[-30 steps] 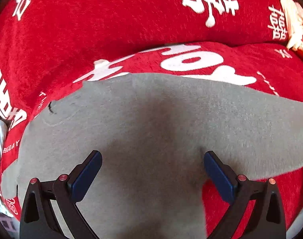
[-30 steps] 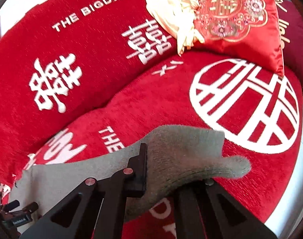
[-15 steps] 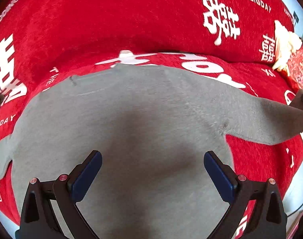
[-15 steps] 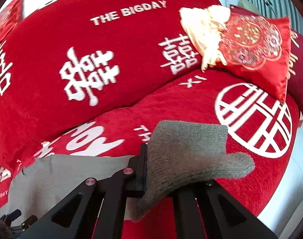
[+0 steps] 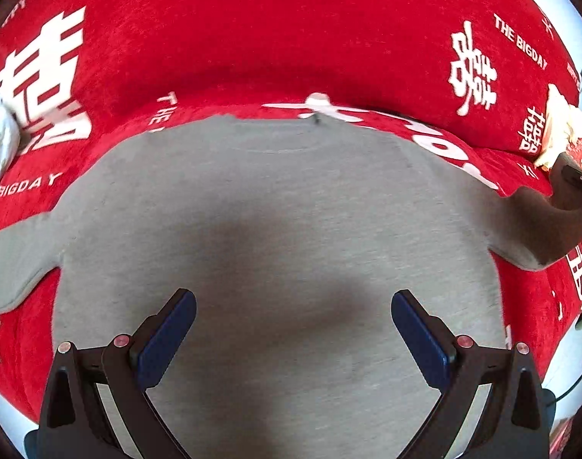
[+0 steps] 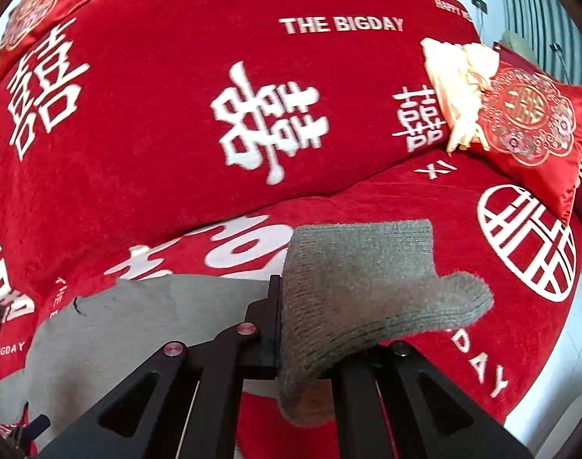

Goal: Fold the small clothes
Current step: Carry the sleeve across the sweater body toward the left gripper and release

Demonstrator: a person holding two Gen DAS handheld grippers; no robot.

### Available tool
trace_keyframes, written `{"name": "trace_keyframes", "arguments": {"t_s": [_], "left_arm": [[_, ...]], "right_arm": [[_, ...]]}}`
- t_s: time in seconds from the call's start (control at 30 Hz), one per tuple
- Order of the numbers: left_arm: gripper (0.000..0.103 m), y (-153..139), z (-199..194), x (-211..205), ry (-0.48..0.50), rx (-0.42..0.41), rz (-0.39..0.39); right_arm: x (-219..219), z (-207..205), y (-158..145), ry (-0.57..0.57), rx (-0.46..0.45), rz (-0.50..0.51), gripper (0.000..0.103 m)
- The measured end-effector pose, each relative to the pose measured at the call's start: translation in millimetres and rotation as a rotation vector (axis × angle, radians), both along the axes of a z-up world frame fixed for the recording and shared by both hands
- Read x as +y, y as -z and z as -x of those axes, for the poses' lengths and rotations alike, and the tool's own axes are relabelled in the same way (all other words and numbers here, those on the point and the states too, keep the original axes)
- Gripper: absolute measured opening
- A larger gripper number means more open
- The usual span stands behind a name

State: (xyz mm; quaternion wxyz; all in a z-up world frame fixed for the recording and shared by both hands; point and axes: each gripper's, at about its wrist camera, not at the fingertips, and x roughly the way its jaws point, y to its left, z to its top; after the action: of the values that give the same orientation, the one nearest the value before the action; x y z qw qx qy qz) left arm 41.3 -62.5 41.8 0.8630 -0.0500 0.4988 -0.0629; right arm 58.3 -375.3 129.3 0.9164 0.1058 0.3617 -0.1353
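Your left hand-held gripper (image 5: 292, 329) hangs over the middle of the grey sweater (image 5: 275, 237) with its blue pads (image 5: 164, 338) spread wide and nothing between them. The sweater lies flat on the red sofa cover (image 5: 252, 38), neckline toward the backrest, one sleeve trailing off to the left edge of that view. Your right hand-held gripper (image 6: 310, 329) is clamped tight on the ribbed cuff of the other sleeve (image 6: 359, 290), which it holds raised off the seat, the knit draping over the jaws. From the right wrist view, the sweater's body spreads flat at lower left (image 6: 145, 317). A red embroidered cushion (image 6: 532, 122) and a cream cloth (image 6: 455, 80) sit against the backrest at upper right, well apart from the sweater.
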Motion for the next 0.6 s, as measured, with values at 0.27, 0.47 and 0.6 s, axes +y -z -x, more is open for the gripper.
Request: {"name": "trace_keyframes", "arguments": {"t_s": [0.27,0.47,0.6], "left_arm": [[0.102,12,7,37,-0.037,0.02,-0.007],[0.102,21,10,65,-0.077,0.045,0.018],[0.102,19,15,80,-0.094,0.04,0.02]], "right_arm": [[66,-21,3,-0.064,0.016,0.002,0.005],[124,-39,6,-0.142,0.024,0.018,0.005],[163,-48,12,-0.198,0.036,0.021,0.005]]}}
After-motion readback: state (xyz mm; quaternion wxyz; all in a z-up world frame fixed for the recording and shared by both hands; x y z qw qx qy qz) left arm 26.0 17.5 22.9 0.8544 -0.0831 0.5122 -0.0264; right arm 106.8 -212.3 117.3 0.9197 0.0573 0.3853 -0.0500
